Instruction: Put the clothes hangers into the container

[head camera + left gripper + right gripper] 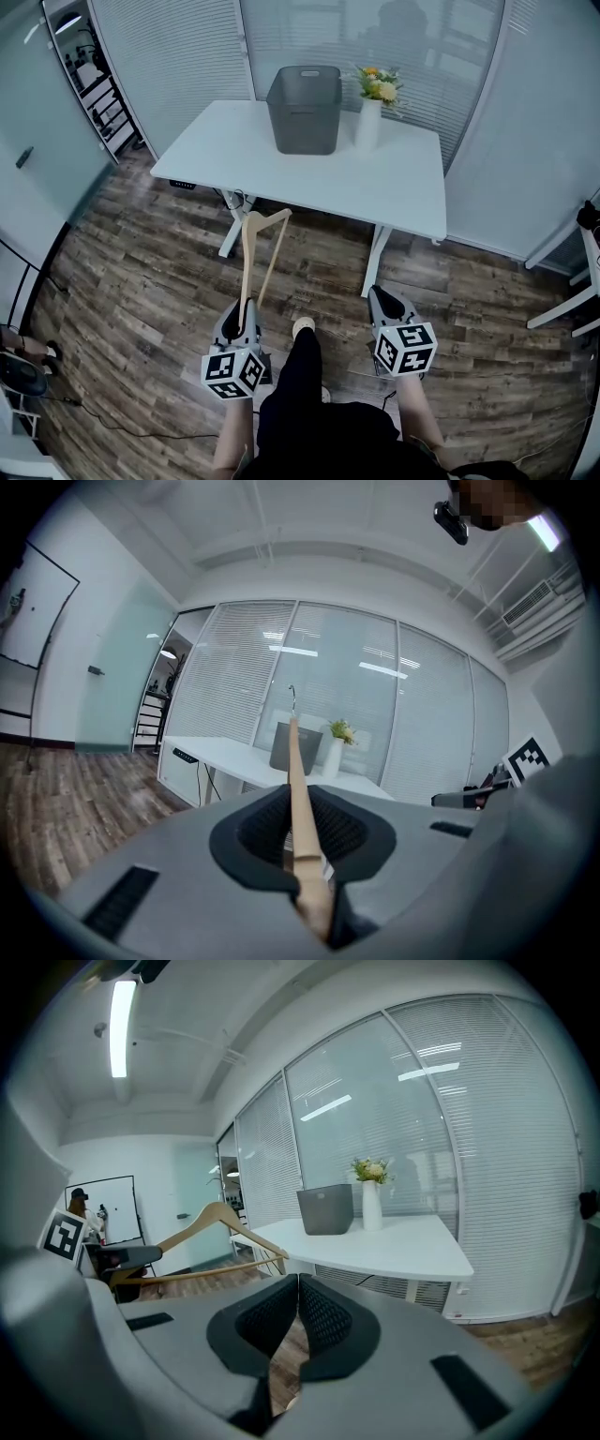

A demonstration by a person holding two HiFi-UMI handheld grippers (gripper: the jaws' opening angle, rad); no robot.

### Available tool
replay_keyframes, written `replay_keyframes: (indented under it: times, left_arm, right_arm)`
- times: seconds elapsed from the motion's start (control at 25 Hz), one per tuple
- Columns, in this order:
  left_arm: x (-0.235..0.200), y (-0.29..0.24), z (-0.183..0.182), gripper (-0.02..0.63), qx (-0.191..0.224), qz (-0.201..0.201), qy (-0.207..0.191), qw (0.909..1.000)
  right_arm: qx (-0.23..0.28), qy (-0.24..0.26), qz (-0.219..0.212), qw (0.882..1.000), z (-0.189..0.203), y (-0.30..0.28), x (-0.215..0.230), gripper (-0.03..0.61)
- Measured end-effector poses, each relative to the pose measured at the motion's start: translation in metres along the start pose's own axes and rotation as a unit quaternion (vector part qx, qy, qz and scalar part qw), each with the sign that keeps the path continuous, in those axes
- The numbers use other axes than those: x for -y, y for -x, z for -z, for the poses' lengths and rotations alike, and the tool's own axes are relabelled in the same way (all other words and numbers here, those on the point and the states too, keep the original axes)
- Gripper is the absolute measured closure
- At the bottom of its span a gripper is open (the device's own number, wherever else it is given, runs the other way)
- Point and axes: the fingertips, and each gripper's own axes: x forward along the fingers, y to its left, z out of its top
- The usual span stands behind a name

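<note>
1. The hanger [246,267] was clamped by 1 end in the left tool [246,323], short of the near edge of the bench [281,164].
2. The container [305,117] stood at its far edge.
3. The right tool [384,302] was empty, jaws together.
4. Held by 1 end, the hanger might swing and snag the rim.

left gripper [246,319] holding wooden hanger [245,262], grey container [305,117] on table [394,178]
</note>
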Motion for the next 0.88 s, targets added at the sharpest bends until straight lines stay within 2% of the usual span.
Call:
replay_keyframes:
  times: [0.28, 0.88]
  left_arm:
    - [-0.012, -0.031, -0.006, 0.558, 0.004, -0.006, 0.002, 1.0]
    - [-0.072, -0.149, -0.052, 0.558, 0.009, -0.019, 0.004, 0.9998]
  right_arm:
    - [-0.001, 0.001, 0.002, 1.0, -0.007, -0.028, 0.012, 0.549]
    - [-0.009, 0.013, -0.002, 1.0, -0.065, -0.152, 0.027, 0.551]
